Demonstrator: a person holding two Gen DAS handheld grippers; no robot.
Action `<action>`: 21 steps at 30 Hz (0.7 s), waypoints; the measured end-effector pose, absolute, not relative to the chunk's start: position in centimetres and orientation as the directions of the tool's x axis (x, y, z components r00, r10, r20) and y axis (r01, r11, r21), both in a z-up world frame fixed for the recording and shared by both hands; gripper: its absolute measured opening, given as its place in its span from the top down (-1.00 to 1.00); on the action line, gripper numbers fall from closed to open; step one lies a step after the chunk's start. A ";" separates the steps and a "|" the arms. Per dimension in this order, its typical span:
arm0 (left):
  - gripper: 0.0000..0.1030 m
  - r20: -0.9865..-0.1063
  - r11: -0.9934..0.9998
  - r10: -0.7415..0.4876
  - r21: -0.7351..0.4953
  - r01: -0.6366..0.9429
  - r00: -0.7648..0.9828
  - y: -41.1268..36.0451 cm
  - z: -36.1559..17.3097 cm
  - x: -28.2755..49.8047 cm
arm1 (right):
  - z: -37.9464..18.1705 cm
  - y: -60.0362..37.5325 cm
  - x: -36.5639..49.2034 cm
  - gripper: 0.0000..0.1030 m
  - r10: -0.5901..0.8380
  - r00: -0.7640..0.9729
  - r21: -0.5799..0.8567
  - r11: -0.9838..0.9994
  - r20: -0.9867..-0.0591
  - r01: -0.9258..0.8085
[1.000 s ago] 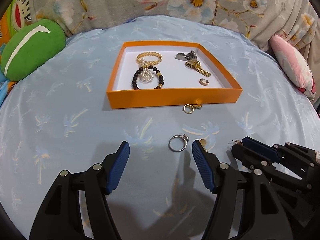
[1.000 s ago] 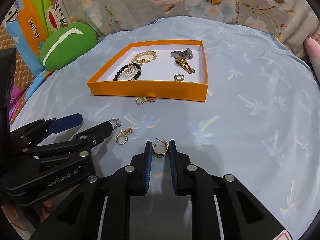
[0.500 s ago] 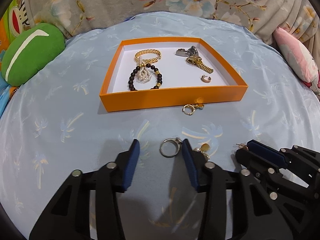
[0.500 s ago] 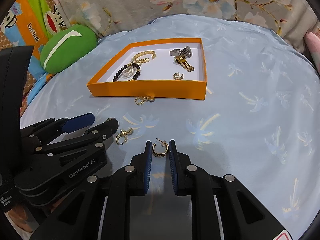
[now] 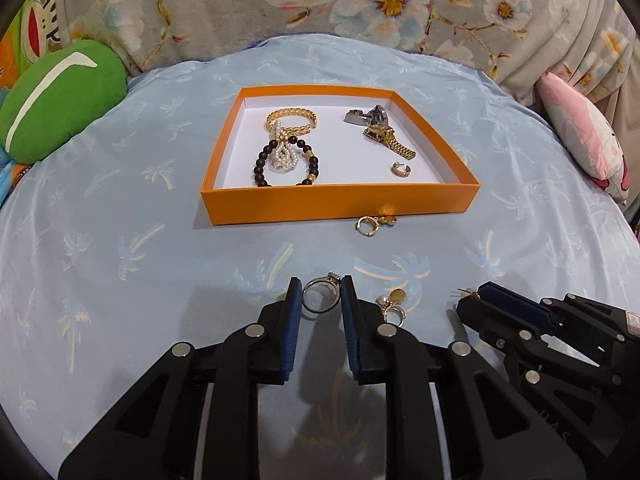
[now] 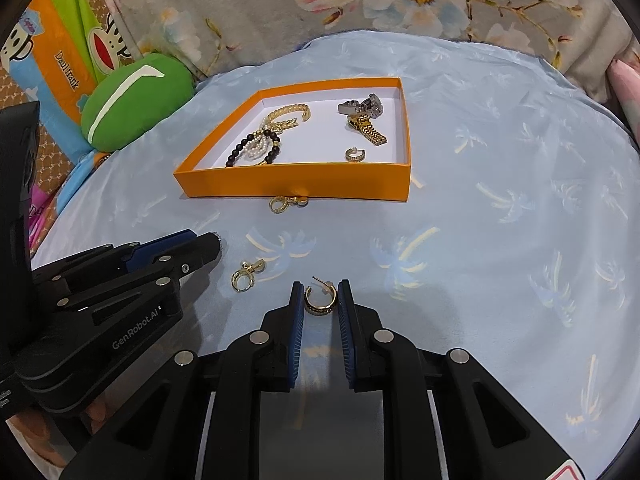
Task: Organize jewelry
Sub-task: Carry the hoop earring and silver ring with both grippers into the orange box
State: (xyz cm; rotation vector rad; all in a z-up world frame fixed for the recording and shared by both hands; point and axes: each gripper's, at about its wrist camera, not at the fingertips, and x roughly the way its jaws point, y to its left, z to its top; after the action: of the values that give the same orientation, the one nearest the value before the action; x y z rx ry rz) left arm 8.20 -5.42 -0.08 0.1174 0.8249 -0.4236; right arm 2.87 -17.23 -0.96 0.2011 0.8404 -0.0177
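Observation:
A silver ring point(image 5: 320, 311) with a small stone lies on the blue cloth between the blue pads of my left gripper point(image 5: 320, 294). Its jaws are closing and both pads touch the ring. My right gripper point(image 6: 320, 294) is shut on a gold hoop earring point(image 6: 318, 309) resting on the cloth. A gold drop earring point(image 5: 394, 306) lies loose between the two grippers. Farther off stands the orange tray point(image 5: 340, 202), holding a gold chain bracelet point(image 5: 292, 118), a dark bead bracelet point(image 5: 264, 160), a gold watch point(image 5: 386, 138) and a small hoop earring point(image 5: 401, 170). Another gold earring point(image 5: 370, 225) lies against the tray's front wall.
A green plush cushion point(image 5: 56, 96) sits at the far left and a pink pillow point(image 5: 580, 140) at the far right. Floral fabric point(image 5: 360, 8) rises behind the rounded blue cloth point(image 5: 120, 248). Bare cloth stretches right of the tray in the right wrist view.
My left gripper's jaws have drawn in from wide apart until they meet the silver ring. The right gripper still holds the gold hoop earring in the same spot.

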 end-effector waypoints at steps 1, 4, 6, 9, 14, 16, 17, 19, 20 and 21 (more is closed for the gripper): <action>0.63 -0.733 0.912 -0.319 -0.064 0.406 0.601 -5.3 0.0 8.1 | -0.9 -17.3 2.8 0.69 0.062 0.672 0.170 0.981 -0.738 0.097; 0.63 -0.722 0.915 -0.329 -0.084 0.396 0.608 -4.7 0.5 7.9 | -0.3 -17.3 2.6 0.69 0.041 0.688 0.153 0.983 -0.724 0.102; 0.63 -0.710 0.918 -0.336 -0.099 0.384 0.619 -4.1 1.3 8.0 | 0.3 -17.5 2.6 0.69 0.047 0.699 0.162 0.982 -0.714 0.099; 0.63 -0.694 0.923 -0.334 -0.104 0.371 0.638 -3.4 2.7 8.6 | 1.4 -18.1 3.3 0.69 0.050 0.711 0.168 0.981 -0.701 0.096; 0.63 -0.666 0.926 -0.335 -0.101 0.364 0.667 -2.9 4.9 10.8 | 3.6 -19.3 5.6 0.69 0.034 0.736 0.155 0.983 -0.676 0.097; 0.63 -0.657 0.928 -0.331 -0.095 0.361 0.677 -3.2 5.6 12.0 | 4.2 -19.8 6.9 0.69 0.030 0.743 0.153 0.983 -0.669 0.098; 0.63 -0.654 0.928 -0.328 -0.090 0.360 0.682 -3.4 5.9 12.6 | 4.3 -19.9 7.8 0.69 0.034 0.743 0.158 0.983 -0.669 0.097; 0.63 -0.650 0.927 -0.329 -0.084 0.366 0.685 -4.2 6.3 14.0 | 4.3 -20.2 9.2 0.69 0.044 0.741 0.168 0.981 -0.670 0.094; 0.63 -0.648 0.926 -0.330 -0.083 0.367 0.686 -4.5 6.4 14.5 | 4.3 -20.2 10.1 0.69 0.045 0.738 0.167 0.982 -0.673 0.092; 0.63 -0.648 0.924 -0.332 -0.080 0.373 0.685 -5.0 6.5 15.1 | 4.2 -20.2 10.7 0.69 0.042 0.737 0.163 0.982 -0.675 0.093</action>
State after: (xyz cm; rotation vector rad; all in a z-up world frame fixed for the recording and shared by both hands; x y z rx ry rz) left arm 15.14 -5.04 6.47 0.0599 0.7138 -0.3953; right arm 10.69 -20.21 4.18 0.1912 0.7429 -0.0286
